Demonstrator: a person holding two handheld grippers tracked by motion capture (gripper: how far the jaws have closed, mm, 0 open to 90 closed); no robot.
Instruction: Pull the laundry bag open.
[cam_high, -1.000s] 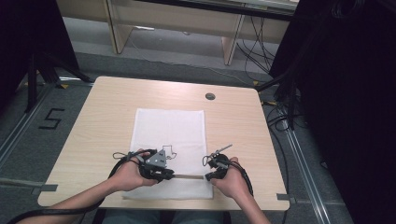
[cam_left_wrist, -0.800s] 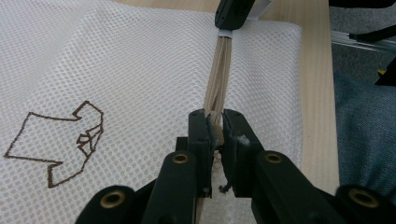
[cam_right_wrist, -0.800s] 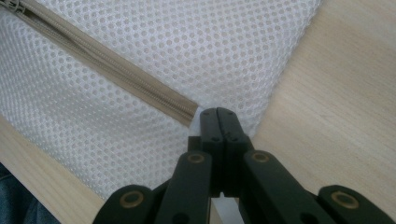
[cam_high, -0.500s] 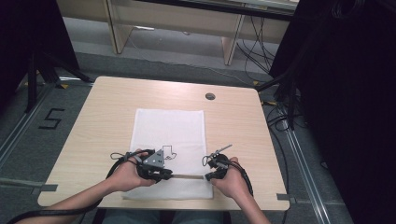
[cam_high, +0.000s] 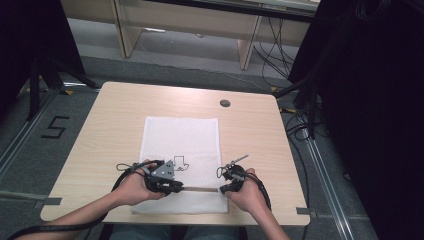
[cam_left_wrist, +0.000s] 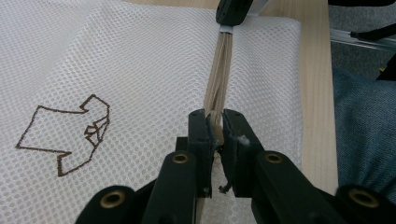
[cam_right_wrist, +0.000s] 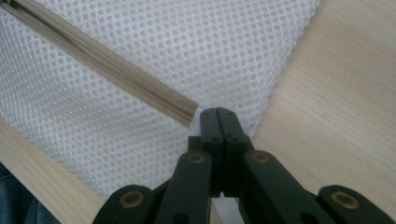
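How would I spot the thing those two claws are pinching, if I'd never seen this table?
Start at the light wooden table and find the white mesh bag lying flat on it. Along the bag's near edge runs a beige zipper, a narrow strip stretched between the left claw and the right claw. It is the one smooth tan band on the white netting, unlike the brown outline drawing farther up.

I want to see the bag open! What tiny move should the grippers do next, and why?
Probably slide the left gripper along the zipper, away from the right gripper. It looks shut on the zipper's pull, the right one pins the zipper's end on the mesh bag, and the zipper looks closed.
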